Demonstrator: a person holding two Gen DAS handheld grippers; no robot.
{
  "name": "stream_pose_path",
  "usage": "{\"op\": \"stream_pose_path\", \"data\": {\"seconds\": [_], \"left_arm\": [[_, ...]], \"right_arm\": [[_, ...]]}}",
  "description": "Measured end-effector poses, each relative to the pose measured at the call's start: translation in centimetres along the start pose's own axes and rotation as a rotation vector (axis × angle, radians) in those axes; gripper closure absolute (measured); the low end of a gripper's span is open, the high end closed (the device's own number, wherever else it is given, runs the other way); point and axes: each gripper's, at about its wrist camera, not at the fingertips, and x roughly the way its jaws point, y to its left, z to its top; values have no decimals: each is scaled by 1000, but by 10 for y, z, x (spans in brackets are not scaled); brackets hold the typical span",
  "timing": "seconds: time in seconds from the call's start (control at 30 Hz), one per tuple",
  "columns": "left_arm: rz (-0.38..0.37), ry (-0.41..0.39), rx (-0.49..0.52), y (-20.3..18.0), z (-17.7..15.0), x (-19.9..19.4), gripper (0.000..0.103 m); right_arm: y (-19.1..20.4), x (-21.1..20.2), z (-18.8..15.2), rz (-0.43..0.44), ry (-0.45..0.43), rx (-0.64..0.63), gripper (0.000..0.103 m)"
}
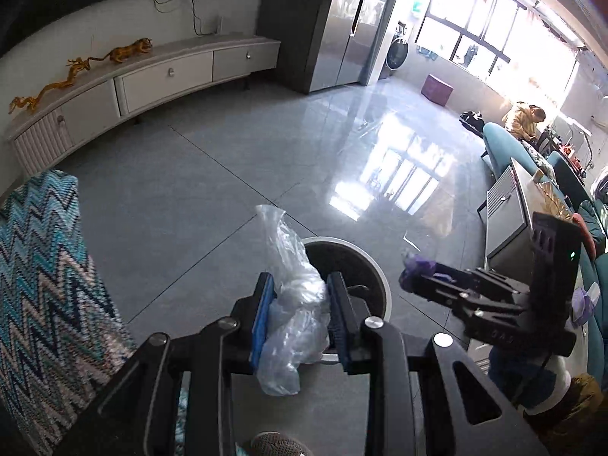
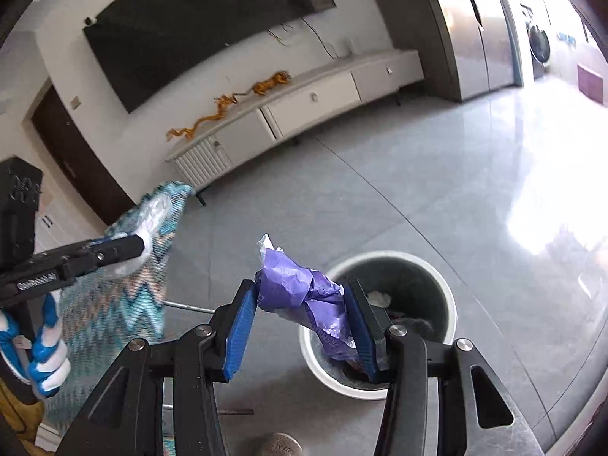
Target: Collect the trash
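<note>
At the far left a chair (image 1: 45, 277) covered in blue zigzag fabric stands on the grey tiled floor (image 1: 212, 190), just beside the left gripper (image 1: 300, 300). That gripper pinches one crumpled clear plastic bag (image 1: 292, 296) between its two blue pads (image 1: 262, 315); the bag's long axis runs up and down, one end sticking up above the pads and the other hanging below them. Behind the bag sits one round white bin (image 1: 383, 285) on the floor, its dark mouth open upward. In the right wrist view some scraps lie inside the bin.

To the right, the right gripper (image 2: 300, 311) clamps one purple plastic bag (image 2: 304, 292), wadded, its long axis slanting from a tip at upper left down toward the right pad, over the near left rim of the bin. A gloved hand (image 2: 41, 357) in blue and white holds the left gripper's handle.

There are two grippers, two bags and one bin. The floor between the bin and the long white cabinet (image 1: 159, 79) along the far wall is open, and more bare tile stretches toward the bright windows (image 1: 494, 26). At the right edge a grey side table (image 1: 509, 220) and teal seats (image 1: 505, 144) crowd the space.
</note>
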Motion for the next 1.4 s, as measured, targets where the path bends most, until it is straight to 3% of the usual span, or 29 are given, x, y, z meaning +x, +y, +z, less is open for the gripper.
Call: {"op": "stream_pose_path", "data": {"seconds": [0.3,0.5,0.57,0.63,0.83,1.03,1.4], "left_arm": [[-53,85,-50,-7,27,83,74],[-99,146,-101,-6,26,118,72],[-105,157,-110,-6,24,123,60],[-108,154,-115,-6,23,122,47],[-102,121,-83,-11,23,100,46],[-85,76,-37,-13,21,52,46],[-68,-20,-48,31,4,-69,46]], "right_arm": [[-58,62,-17,-67,97,104,56],[-72,83,-27,-103,132,138,51],[-75,85,-30,-120,136,145,39],[-76,85,-33,-131,137,150,37],[-80,71,-35,-151,121,175,32],[-61,40,-22,-190,72,146,27],[42,-29,-1,-223,-55,-16,19]]}}
